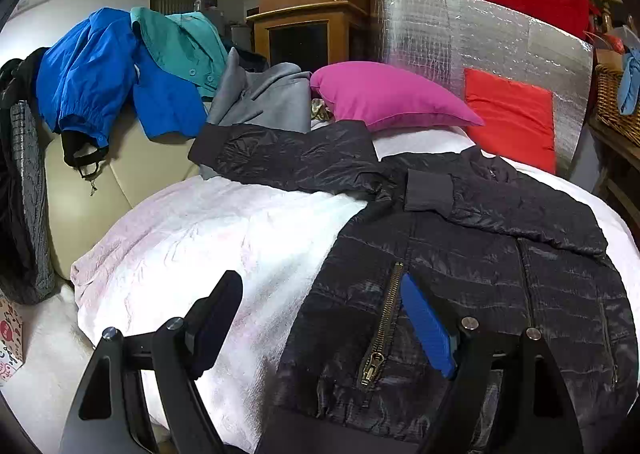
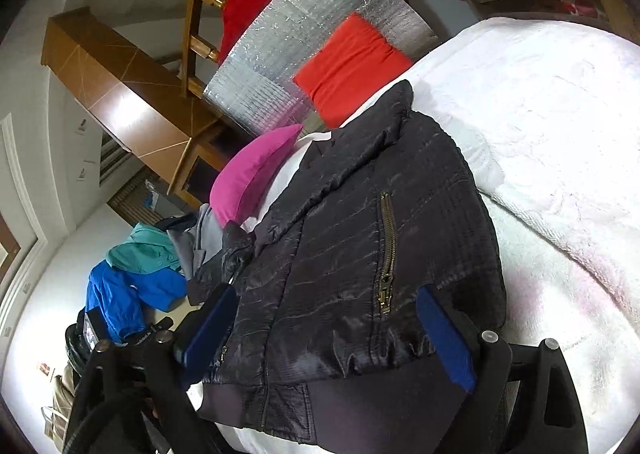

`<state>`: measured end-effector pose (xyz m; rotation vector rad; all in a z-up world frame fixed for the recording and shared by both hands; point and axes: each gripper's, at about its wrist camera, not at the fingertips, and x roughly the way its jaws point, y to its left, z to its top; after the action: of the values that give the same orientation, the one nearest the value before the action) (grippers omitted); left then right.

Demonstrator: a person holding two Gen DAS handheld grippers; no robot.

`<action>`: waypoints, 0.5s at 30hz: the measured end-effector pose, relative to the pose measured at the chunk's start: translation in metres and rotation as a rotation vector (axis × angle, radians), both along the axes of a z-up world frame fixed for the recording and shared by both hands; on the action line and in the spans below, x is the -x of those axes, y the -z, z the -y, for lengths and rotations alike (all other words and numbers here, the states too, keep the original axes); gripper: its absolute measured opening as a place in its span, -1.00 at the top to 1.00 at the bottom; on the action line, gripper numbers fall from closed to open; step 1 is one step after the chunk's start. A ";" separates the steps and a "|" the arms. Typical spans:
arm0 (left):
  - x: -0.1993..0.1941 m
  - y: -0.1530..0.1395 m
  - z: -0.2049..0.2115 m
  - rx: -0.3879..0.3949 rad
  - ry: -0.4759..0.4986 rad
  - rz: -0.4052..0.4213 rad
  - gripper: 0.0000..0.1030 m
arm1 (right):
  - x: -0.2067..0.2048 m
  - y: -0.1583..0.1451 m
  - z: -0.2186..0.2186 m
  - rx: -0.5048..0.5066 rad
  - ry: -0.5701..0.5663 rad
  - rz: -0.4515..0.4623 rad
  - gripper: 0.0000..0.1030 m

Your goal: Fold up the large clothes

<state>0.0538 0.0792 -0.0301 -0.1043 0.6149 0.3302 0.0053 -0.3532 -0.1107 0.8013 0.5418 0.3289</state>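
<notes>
A shiny black quilted jacket (image 1: pixel 460 262) lies front up on a white-pink blanket (image 1: pixel 208 246). One sleeve is folded across its chest, the other sleeve (image 1: pixel 280 150) stretches out to the left. My left gripper (image 1: pixel 320 302) is open, just above the jacket's left hem side by the brass pocket zipper (image 1: pixel 384 326). In the right wrist view the jacket (image 2: pixel 340 254) fills the middle, and my right gripper (image 2: pixel 328 330) is open over its ribbed hem (image 2: pixel 360 402), holding nothing.
A magenta pillow (image 1: pixel 384 98) and a red cushion (image 1: pixel 512 114) lie beyond the jacket against a silver foil panel (image 1: pixel 460 30). Blue, teal and grey clothes (image 1: pixel 120 70) are heaped on a beige sofa at left. A wicker basket (image 1: pixel 616 102) stands at right.
</notes>
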 end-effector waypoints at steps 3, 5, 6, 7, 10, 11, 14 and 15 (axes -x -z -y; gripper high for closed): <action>-0.001 0.001 0.003 -0.004 0.004 -0.004 -0.59 | 0.000 0.000 0.001 -0.008 0.000 0.004 -0.81; -0.001 0.001 0.005 -0.007 0.005 -0.006 -0.59 | 0.000 0.000 0.002 -0.009 -0.001 0.007 -0.81; 0.000 0.001 0.005 -0.008 0.006 -0.008 -0.59 | 0.000 0.000 0.002 -0.009 -0.001 0.008 -0.81; -0.001 0.002 0.006 -0.008 0.007 -0.008 -0.59 | 0.000 0.000 0.002 -0.009 -0.003 0.009 -0.81; -0.001 0.003 0.007 -0.011 0.009 -0.012 -0.59 | 0.000 0.000 0.002 -0.008 -0.004 0.012 -0.81; -0.002 0.003 0.008 -0.010 0.008 -0.012 -0.59 | 0.000 0.000 0.002 -0.009 -0.005 0.012 -0.81; -0.003 0.004 0.008 -0.007 0.009 -0.016 -0.59 | 0.000 -0.001 0.002 -0.009 -0.005 0.014 -0.81; -0.003 0.004 0.008 -0.008 0.009 -0.016 -0.59 | 0.000 0.000 0.002 -0.008 -0.006 0.014 -0.81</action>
<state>0.0565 0.0713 -0.0340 -0.0919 0.6296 0.3253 0.0057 -0.3553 -0.1102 0.8051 0.5306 0.3425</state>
